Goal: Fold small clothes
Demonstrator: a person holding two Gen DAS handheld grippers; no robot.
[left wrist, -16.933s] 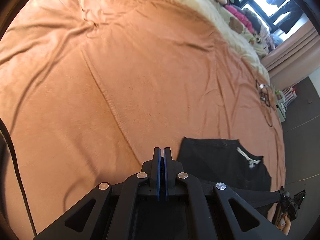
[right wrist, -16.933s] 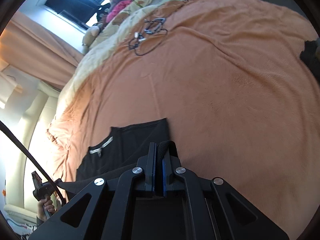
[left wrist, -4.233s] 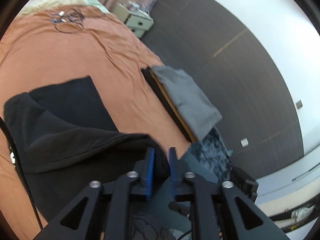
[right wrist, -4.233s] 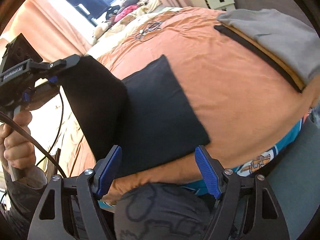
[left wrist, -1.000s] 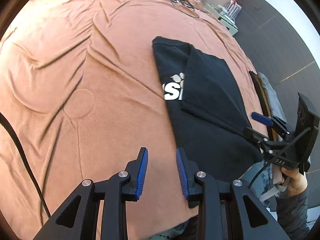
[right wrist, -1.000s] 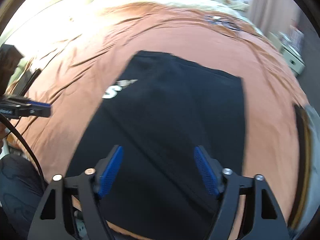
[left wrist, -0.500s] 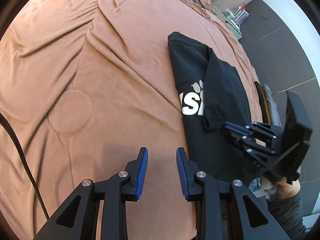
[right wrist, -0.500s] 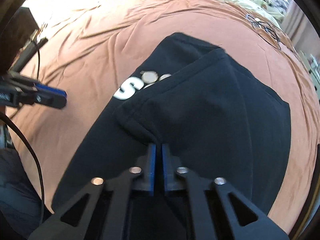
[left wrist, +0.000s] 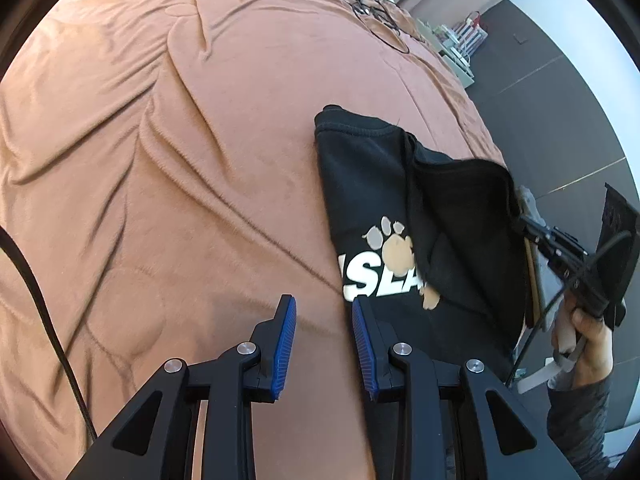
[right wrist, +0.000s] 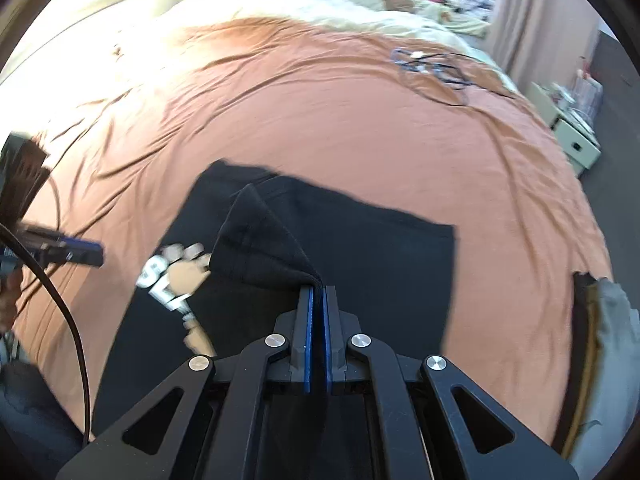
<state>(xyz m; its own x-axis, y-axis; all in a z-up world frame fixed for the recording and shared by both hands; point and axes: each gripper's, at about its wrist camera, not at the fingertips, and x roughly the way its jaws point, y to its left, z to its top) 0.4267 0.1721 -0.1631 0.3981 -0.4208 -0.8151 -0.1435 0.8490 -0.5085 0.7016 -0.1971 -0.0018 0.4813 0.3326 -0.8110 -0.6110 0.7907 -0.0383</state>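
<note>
A black t-shirt (left wrist: pixel 360 176) (right wrist: pixel 384 248) with a white and tan paw print lies on the orange bedspread (left wrist: pixel 180 140). My right gripper (right wrist: pixel 316 292) is shut on a fold of its black cloth and holds that fold up off the rest of the shirt. The same gripper shows at the right edge of the left wrist view (left wrist: pixel 524 228), pinching the raised flap. My left gripper (left wrist: pixel 323 304) stands open just above the bedspread at the shirt's left edge, by the printed letters, with nothing between its fingers.
A stack of folded clothes (right wrist: pixel 608 320) lies at the bed's right edge. Tangled cables (right wrist: pixel 436 64) rest further back on the bedspread, with pillows (right wrist: pixel 360 12) behind. A small white drawer unit (right wrist: pixel 572 136) stands on the dark floor to the right. A hand (left wrist: pixel 588 344) grips the right tool.
My right gripper shut on the shirt's folded layer and lifted it, pulling it back toward the right and uncovering more of the print. My left gripper slid closer to the shirt's edge, still open.
</note>
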